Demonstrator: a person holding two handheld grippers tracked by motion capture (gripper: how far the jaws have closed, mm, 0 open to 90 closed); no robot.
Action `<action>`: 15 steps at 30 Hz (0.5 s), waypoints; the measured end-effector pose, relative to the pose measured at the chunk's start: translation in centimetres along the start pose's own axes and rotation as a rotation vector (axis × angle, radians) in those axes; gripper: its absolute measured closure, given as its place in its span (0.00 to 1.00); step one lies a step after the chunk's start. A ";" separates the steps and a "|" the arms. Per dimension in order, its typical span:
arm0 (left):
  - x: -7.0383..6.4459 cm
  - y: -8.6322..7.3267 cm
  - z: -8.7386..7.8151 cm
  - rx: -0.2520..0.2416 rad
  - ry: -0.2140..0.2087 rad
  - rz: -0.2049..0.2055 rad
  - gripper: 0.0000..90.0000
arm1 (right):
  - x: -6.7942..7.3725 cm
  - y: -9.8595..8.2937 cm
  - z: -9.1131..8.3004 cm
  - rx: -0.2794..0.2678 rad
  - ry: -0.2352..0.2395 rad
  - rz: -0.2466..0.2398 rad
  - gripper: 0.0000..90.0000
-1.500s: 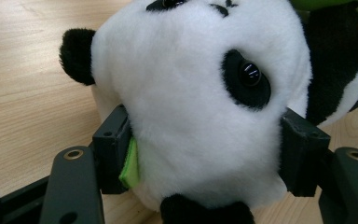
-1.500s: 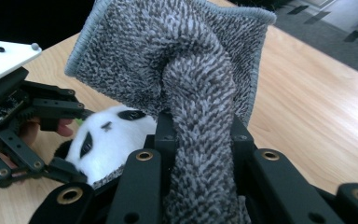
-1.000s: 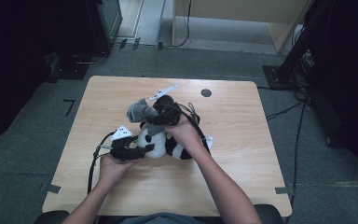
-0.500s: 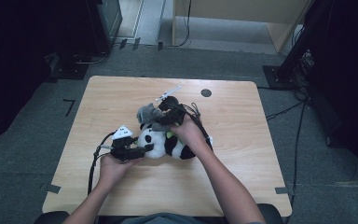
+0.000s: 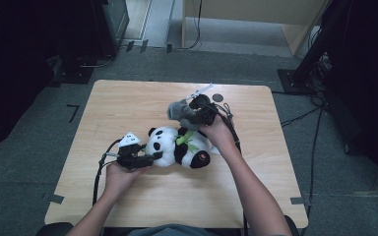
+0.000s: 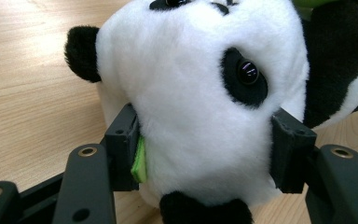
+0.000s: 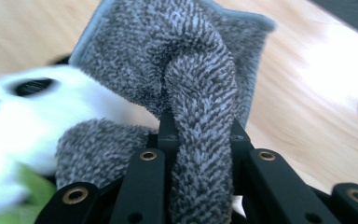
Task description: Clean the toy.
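Observation:
A black and white plush panda (image 5: 179,146) lies on its side in the middle of the wooden table (image 5: 128,103). My left gripper (image 5: 153,158) grips its white head (image 6: 191,93), one jaw pressed into each side. A grey cloth (image 5: 181,111) hangs bunched just behind the panda, with my right gripper (image 5: 194,114) shut on it. In the right gripper view the grey cloth (image 7: 191,93) is pinched between the jaws and the panda (image 7: 32,112) shows blurred at the left.
A small dark round mark (image 5: 218,98) sits on the table near its far edge. Cables (image 5: 101,172) trail from both grippers. Dark equipment and cables stand on the grey floor around the table.
My right gripper has carried the grey cloth to the right and a little farther away. The panda's head has shifted slightly right. My left gripper has stayed on it.

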State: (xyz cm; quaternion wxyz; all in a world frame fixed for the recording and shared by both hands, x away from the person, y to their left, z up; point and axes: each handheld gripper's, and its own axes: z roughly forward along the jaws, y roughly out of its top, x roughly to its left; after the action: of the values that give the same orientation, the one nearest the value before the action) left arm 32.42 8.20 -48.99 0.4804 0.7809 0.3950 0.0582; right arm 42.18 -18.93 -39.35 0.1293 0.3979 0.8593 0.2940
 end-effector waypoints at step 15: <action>0.2 0.0 0.0 -0.012 -0.013 0.010 0.41 | -1.5 1.1 -4.5 -0.119 -0.002 0.041 0.84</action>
State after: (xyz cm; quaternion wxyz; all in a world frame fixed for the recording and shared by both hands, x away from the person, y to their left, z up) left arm 32.58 8.32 -49.09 0.4873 0.7804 0.3874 0.0577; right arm 41.79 -21.29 -35.15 0.1473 0.4075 0.8319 0.3468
